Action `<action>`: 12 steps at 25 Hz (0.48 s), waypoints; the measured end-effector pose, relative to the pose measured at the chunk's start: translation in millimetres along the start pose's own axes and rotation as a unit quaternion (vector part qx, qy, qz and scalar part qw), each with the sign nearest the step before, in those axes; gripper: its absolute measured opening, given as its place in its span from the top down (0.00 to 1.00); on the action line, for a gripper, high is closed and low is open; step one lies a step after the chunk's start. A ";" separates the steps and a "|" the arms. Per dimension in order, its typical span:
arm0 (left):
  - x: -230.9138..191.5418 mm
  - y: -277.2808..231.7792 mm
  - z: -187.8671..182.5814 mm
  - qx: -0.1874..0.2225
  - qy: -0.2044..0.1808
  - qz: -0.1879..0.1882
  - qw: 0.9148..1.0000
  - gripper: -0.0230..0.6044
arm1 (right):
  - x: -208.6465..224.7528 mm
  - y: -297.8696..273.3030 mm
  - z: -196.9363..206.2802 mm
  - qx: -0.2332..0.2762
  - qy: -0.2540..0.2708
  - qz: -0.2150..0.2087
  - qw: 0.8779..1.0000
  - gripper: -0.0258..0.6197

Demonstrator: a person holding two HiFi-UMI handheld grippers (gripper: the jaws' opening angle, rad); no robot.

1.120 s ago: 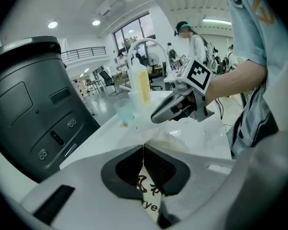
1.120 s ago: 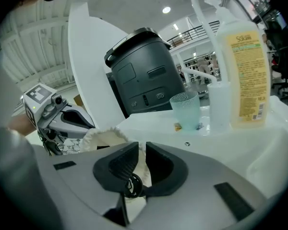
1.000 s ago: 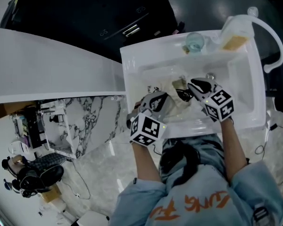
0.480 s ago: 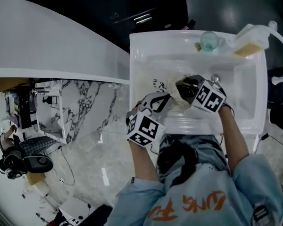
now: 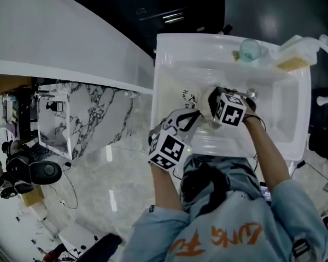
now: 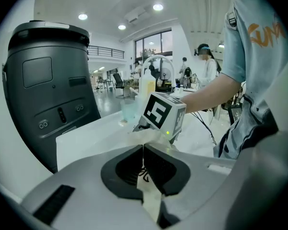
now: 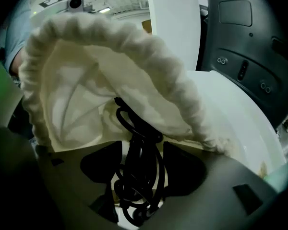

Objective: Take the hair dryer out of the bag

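Head view: inside the sink (image 5: 163,64), the left gripper (image 5: 190,118) and the right gripper (image 5: 211,99) meet at the cream bag (image 5: 195,100).

Left gripper view: its jaws are pinched together on the bag's fabric.

Right gripper view: at the bag's mouth, its jaws are opening, and the hair dryer's coiled black cord (image 7: 136,171) lies between them.

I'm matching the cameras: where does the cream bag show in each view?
Head view: cream bag just above centre, in the sink.
Left gripper view: bottom centre, a strip clamped in the left gripper.
Right gripper view: fills the upper left, mouth open.
Shared landmark: the white sink.
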State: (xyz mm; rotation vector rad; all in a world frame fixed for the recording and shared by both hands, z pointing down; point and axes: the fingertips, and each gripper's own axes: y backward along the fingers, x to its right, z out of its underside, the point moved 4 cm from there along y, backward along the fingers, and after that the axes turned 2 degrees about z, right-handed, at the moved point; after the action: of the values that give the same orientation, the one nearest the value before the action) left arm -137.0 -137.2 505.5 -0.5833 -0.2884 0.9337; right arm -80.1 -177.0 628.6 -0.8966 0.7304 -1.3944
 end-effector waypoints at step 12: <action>-10.6 47.1 61.0 -0.033 0.103 -0.065 0.992 0.94 | 7.3 -17.0 -3.4 -0.043 -0.015 0.007 0.999 0.62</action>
State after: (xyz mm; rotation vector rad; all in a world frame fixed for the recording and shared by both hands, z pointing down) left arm -203.5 -103.3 527.5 -0.7083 -0.1702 0.7348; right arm -91.1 -184.0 642.2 -0.9766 0.7776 -1.3426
